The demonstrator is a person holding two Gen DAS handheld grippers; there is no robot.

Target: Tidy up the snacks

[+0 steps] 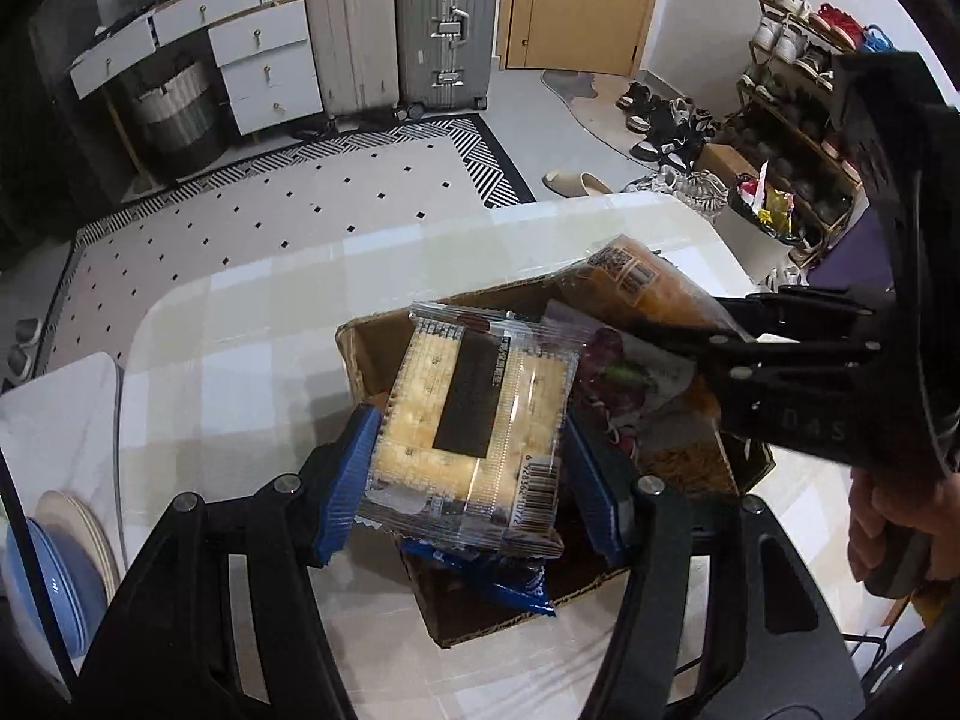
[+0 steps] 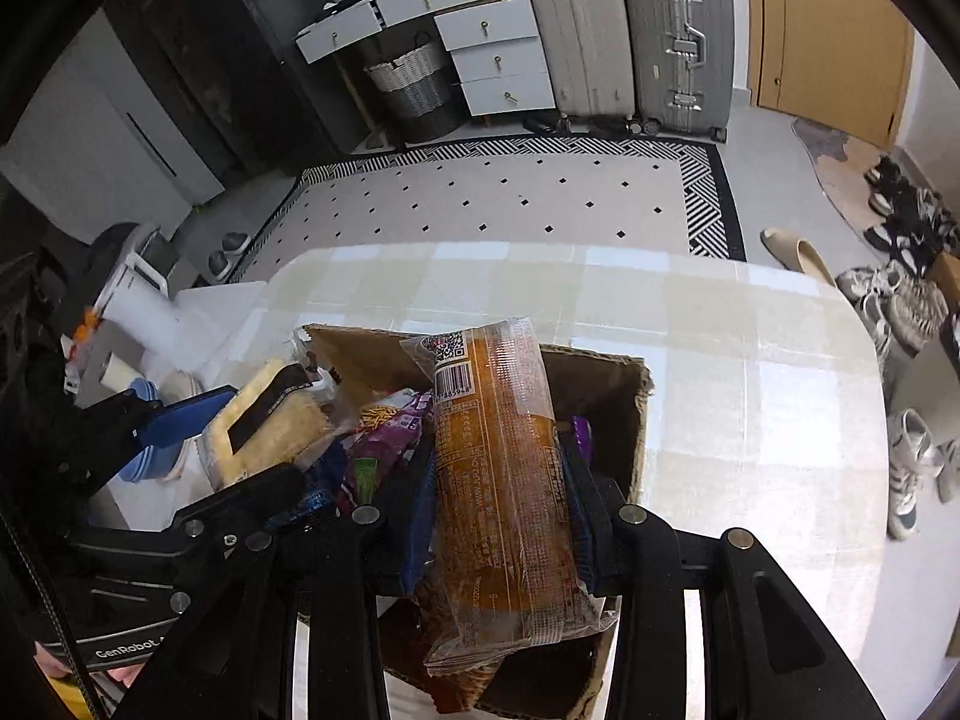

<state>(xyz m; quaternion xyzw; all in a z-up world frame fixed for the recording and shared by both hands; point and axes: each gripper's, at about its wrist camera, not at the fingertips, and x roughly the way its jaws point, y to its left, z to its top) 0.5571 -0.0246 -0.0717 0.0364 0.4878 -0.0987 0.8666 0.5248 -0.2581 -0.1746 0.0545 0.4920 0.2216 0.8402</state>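
Observation:
An open cardboard box (image 1: 384,336) (image 2: 606,384) stands on the pale checked table and holds several snack packets. My left gripper (image 1: 465,450) is shut on a clear pack of yellow crackers (image 1: 474,420), held above the box's left part; the pack also shows in the right wrist view (image 2: 270,426). My right gripper (image 2: 501,498) is shut on a long orange-brown snack packet (image 2: 498,468), held over the box's middle; this packet also shows in the left wrist view (image 1: 648,288). Purple and blue packets (image 2: 390,438) lie in the box below.
The table (image 1: 252,324) (image 2: 750,372) extends beyond the box toward a patterned rug (image 2: 510,198). Stacked blue and cream plates (image 1: 54,564) sit at the left. Suitcases (image 1: 444,24), drawers and a shoe rack (image 1: 798,120) stand further off.

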